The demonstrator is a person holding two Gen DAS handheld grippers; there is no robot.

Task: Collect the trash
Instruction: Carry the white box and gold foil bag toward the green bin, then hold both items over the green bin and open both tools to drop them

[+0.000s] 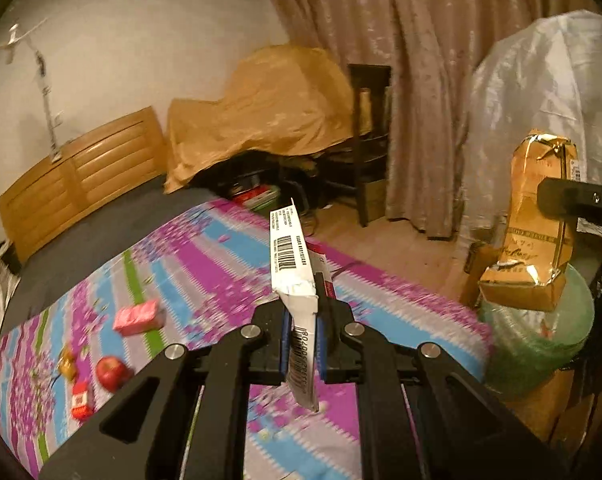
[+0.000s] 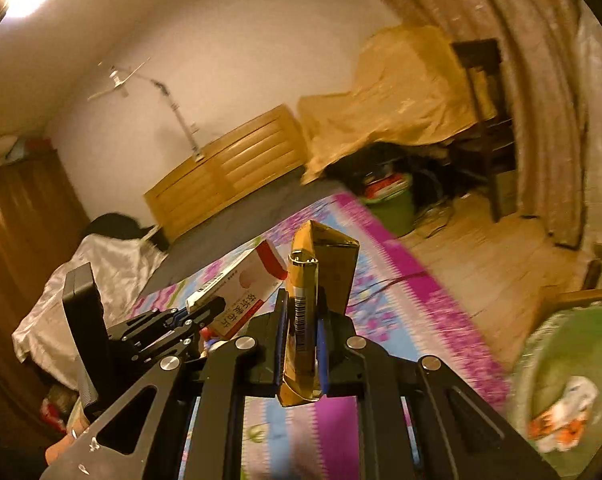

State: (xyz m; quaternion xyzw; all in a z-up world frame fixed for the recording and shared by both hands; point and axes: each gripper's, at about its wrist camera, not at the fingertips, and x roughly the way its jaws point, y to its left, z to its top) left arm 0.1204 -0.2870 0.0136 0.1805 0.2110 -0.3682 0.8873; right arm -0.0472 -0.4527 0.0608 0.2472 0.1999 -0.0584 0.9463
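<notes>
My left gripper (image 1: 303,320) is shut on a flattened white carton (image 1: 291,252) with a barcode and a red stripe, held upright above the flowered bedspread (image 1: 205,264). In the right wrist view, my right gripper (image 2: 301,332) is shut on a crushed gold-brown carton (image 2: 325,264). That gold-brown carton (image 1: 537,220) hangs just above a green bin (image 1: 533,344) lined with clear plastic, at the right of the left wrist view. The green bin (image 2: 573,344) holds crumpled white and orange trash (image 2: 561,416). The left gripper (image 2: 215,308) with its white carton (image 2: 241,288) shows beside the right one.
On the bedspread lie a pink packet (image 1: 137,317), a red apple (image 1: 111,372), a small red and white box (image 1: 81,400) and a gold wrapper (image 1: 67,364). A wooden headboard (image 1: 81,176), cloth-covered furniture (image 1: 269,108), a dark chair (image 1: 369,140), curtains and a large plastic-wrapped bulk (image 1: 541,80) ring the floor.
</notes>
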